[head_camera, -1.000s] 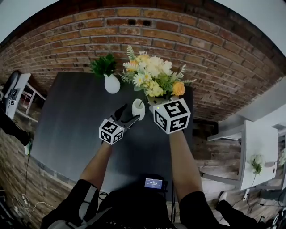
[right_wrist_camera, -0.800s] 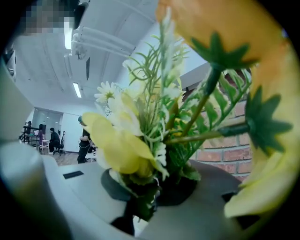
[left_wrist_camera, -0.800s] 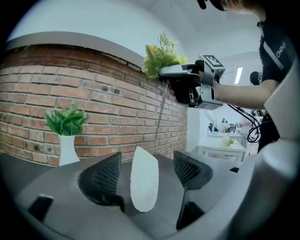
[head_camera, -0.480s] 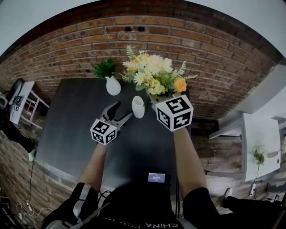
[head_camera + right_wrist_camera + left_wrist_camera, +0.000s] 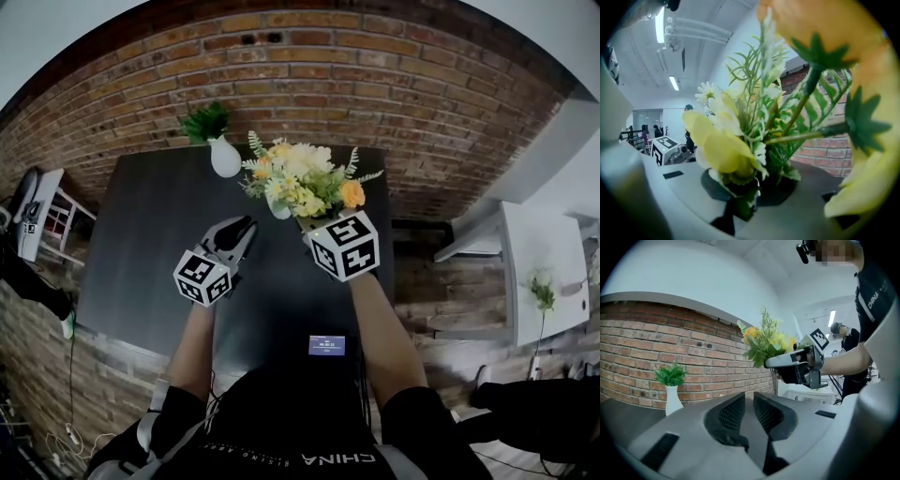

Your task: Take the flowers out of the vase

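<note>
head view: flowers (image 5: 300,178) are out of the vase (image 5: 278,209), which stands on the table (image 5: 150,216) under the blooms.
right gripper (image 5: 751,194): jaws clamped on the stems.
left gripper (image 5: 246,227): has let go of the vase and pulled back; jaws closing on nothing.
task: removal looks done; flowers need setting down.
</note>
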`<state>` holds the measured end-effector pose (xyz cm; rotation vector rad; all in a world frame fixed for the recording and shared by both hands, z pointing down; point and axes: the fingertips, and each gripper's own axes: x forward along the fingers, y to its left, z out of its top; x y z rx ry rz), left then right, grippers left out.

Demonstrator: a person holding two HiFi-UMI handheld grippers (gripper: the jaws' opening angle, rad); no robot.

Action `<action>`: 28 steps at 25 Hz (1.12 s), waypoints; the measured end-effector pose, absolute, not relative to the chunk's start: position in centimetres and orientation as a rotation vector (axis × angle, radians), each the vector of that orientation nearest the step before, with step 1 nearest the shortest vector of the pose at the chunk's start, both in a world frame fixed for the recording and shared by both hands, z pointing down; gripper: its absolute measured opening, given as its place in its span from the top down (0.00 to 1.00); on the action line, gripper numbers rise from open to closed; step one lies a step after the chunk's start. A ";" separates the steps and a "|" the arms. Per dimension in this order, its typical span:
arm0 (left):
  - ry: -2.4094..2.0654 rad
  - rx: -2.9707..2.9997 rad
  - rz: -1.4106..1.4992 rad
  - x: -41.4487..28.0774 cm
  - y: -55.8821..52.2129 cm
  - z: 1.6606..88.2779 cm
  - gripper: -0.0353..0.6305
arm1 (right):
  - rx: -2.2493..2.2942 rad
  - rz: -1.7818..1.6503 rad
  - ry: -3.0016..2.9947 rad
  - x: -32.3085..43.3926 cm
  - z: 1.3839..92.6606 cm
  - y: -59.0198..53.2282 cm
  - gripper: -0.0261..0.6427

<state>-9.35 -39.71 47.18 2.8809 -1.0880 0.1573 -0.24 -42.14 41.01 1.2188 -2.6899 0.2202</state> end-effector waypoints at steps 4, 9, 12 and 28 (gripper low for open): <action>-1.092 2.854 0.136 -9.5 -38.1 48.1 0.94 | 1.227 0.324 -2.674 0.1 43.9 -40.3 0.85; -1.076 2.860 0.120 -9.6 -37.1 47.8 0.94 | 1.248 0.357 -2.664 0.7 45.0 -39.7 0.85; -1.086 2.863 0.106 -9.7 -37.0 47.3 0.94 | 1.266 0.364 -2.660 1.2 45.0 -39.7 0.85; -1.134 2.844 0.115 -9.2 -37.7 47.5 0.94 | 1.311 0.372 -2.638 2.3 45.7 -39.7 0.86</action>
